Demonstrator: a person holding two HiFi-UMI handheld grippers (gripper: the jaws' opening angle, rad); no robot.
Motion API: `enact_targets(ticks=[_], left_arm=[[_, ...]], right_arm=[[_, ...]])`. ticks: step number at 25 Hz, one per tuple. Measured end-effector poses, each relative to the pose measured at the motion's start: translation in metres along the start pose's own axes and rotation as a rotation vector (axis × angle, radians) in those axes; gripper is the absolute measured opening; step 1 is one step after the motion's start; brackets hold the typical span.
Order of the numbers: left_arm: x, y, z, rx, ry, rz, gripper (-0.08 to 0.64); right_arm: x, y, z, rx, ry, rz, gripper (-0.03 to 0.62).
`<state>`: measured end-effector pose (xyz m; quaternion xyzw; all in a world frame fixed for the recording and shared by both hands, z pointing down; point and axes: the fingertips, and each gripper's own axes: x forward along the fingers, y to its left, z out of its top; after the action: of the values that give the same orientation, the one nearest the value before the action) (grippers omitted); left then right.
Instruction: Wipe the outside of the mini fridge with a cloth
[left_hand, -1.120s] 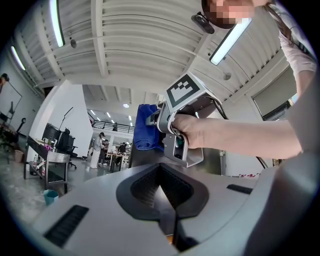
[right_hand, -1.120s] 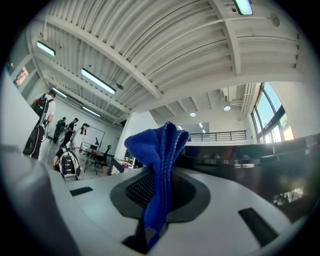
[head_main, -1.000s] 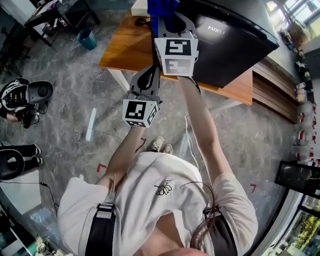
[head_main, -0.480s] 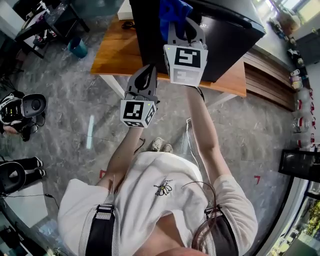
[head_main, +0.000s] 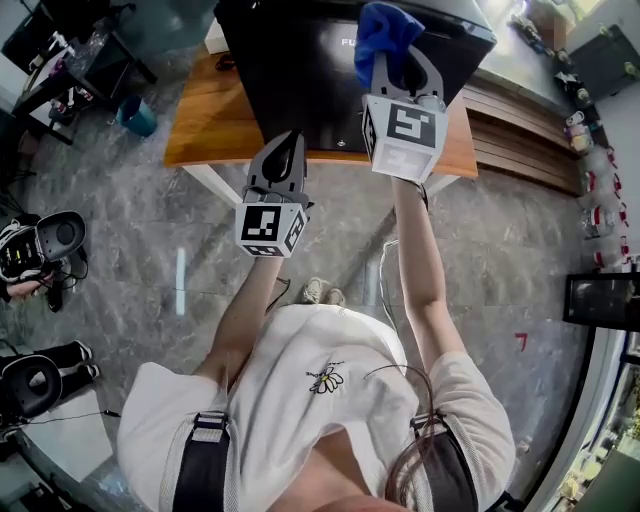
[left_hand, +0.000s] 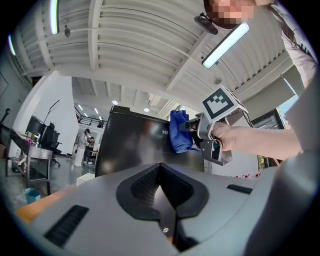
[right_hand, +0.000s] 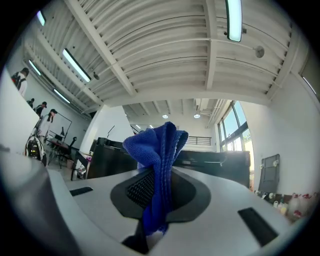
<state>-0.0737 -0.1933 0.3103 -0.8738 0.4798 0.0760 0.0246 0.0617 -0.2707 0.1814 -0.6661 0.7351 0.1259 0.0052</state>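
The mini fridge (head_main: 300, 60) is a glossy black box with flat, reflective faces, standing on a warm-toned wooden counter (head_main: 190, 140) with white legs. The right gripper (head_main: 395, 55) has its jaws clamped on a blue cloth (head_main: 385, 30), a soft, nubby microfibre bunched into vertical folds between the ribbed black pads. The cloth sits up at the fridge's upper front beside pale lettering; contact cannot be told. The left gripper (head_main: 283, 140), matte grey plastic, hangs lower before the counter edge, its 2 jaws together with nothing between them. Below is a grey marbled floor (head_main: 130, 260).
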Motion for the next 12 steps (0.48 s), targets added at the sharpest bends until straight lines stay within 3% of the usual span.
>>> enact_targets(ticks=[12], left_arm=[[0.009,-0.023,-0.004,0.003,0.008,-0.034,0.005]], right_arm=[[-0.032,-0.116,-0.010,-0.003,0.037,-0.223,0.069]])
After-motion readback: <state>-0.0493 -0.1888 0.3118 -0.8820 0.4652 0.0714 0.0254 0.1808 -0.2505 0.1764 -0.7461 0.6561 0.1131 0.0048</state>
